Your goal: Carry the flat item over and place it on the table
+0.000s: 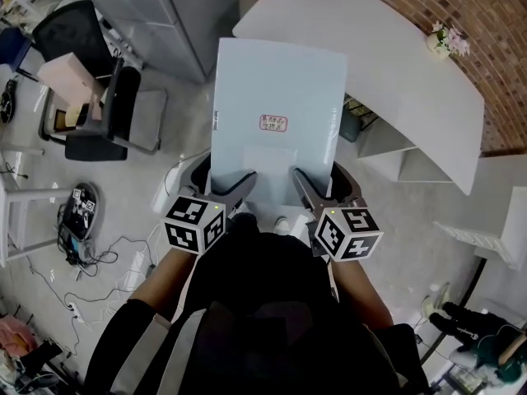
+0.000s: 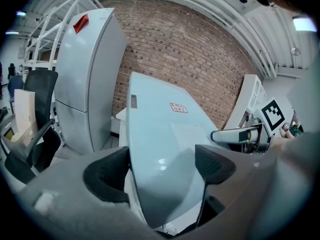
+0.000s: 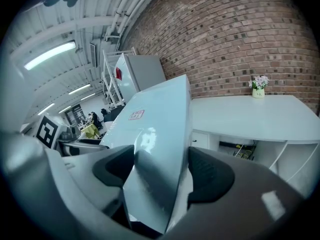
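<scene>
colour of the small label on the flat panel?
The label is whitish with a red border and red print, on the pale blue panel. Clearest in the head view.

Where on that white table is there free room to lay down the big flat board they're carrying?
The white table is bare from the edge of the carried board to the flower vase near the brick wall; only that corner is taken. The floor at left is crowded with chairs and cables.

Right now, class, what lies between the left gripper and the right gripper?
The near edge of the flat panel, held by left gripper and right gripper; head view shows it.
</scene>
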The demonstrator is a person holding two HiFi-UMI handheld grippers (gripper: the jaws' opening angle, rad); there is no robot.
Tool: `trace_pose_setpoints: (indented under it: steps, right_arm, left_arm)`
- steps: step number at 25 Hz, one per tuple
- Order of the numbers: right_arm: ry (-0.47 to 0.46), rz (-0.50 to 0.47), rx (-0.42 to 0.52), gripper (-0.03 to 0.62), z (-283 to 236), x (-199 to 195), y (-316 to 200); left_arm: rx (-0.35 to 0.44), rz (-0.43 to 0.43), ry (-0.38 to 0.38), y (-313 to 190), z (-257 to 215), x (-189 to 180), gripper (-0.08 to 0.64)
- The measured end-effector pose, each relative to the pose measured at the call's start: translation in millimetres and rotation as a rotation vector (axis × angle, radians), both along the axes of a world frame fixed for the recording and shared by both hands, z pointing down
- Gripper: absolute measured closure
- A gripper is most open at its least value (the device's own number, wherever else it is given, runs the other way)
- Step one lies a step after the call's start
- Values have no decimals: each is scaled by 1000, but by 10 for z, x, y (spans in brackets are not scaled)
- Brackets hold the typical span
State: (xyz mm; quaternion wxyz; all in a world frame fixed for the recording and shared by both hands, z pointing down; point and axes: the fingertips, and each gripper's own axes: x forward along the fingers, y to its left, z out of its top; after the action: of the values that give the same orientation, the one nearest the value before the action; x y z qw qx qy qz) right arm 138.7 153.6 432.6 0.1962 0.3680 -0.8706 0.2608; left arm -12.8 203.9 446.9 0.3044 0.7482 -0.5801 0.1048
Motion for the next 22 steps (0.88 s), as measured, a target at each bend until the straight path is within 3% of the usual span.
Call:
trace_pose_setpoints:
  steps: [22]
  right_arm:
    - [14,142,82,250,-361,-622,-568]
  left_arm:
    - [71,131,23,-773,-291,-676,135]
